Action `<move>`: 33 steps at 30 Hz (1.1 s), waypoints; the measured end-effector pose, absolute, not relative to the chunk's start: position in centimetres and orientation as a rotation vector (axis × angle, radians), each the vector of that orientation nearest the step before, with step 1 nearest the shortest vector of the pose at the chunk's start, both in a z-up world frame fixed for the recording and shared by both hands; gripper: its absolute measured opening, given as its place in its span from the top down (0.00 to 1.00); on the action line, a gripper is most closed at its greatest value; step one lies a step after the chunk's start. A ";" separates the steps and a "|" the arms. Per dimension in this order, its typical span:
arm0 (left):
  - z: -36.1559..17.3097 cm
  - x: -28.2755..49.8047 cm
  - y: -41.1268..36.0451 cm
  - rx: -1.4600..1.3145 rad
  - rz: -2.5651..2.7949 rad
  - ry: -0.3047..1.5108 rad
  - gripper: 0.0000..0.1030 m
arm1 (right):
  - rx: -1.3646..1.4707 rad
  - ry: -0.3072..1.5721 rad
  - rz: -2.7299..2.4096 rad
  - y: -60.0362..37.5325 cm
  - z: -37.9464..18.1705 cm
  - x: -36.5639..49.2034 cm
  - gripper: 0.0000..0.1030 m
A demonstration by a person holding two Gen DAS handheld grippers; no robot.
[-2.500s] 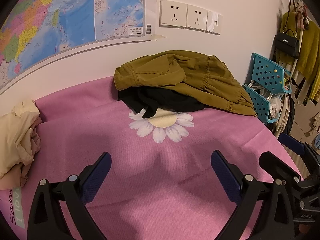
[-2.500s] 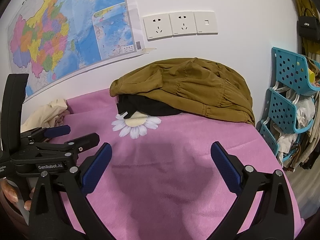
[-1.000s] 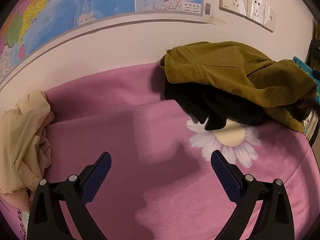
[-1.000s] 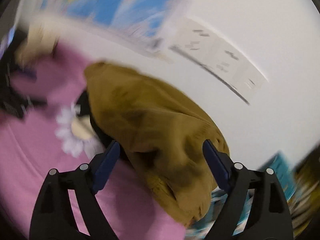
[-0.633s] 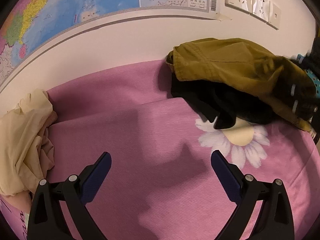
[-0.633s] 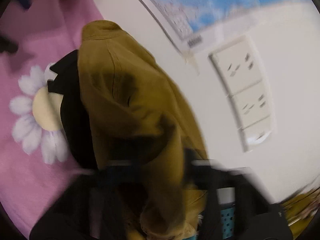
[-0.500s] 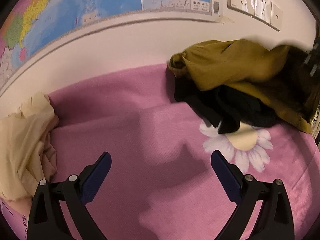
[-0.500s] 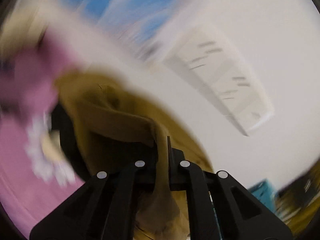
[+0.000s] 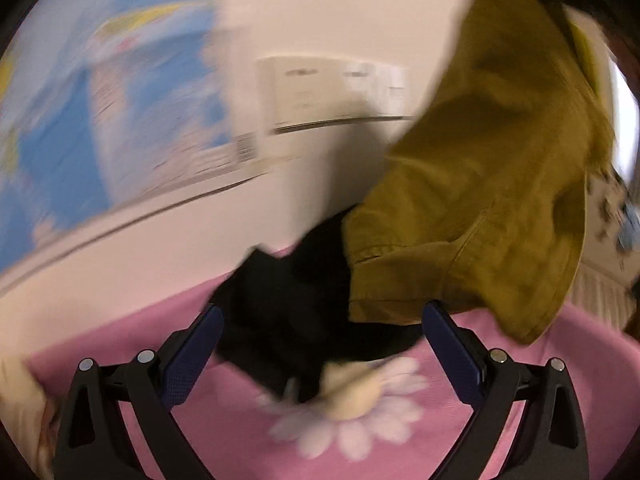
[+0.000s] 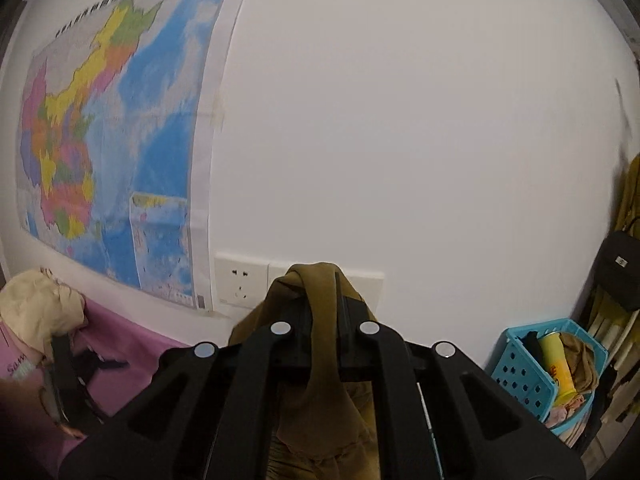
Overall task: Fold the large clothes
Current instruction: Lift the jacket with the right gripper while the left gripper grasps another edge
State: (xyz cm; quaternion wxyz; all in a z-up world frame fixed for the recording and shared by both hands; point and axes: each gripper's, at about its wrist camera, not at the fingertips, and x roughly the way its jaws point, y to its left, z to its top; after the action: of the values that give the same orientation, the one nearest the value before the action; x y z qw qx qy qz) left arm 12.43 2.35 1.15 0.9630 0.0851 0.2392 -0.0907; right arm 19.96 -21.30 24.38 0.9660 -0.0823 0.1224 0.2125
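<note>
Right hand-held gripper (image 10: pixel 325 304), jaws clenched on a fold of the olive woven garment (image 9: pixel 480 184), which hangs with its long axis vertical, hem downward, above the pink cloth (image 9: pixel 560 360). Left hand-held gripper (image 9: pixel 322 344), jaws spread and released, points at the black garment (image 9: pixel 296 312) crumpled below the olive hem, beside the daisy print (image 9: pixel 356 412).

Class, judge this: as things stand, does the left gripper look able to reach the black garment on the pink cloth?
Probably yes. The left gripper is open with the black garment right ahead between its fingers, and the olive jacket, clamped in the right gripper, hangs mostly lifted off it.
</note>
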 end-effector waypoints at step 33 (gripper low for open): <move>31.4 -4.4 5.0 -0.011 -0.201 -0.017 0.96 | -0.040 -0.132 0.471 -35.0 38.8 -4.9 0.95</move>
State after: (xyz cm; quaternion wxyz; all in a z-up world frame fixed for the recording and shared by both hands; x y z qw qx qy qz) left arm -4.44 4.97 31.37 0.9949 -0.0053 -0.0083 -0.1003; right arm -4.93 -34.96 38.83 0.9701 -0.0197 -0.0655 0.2330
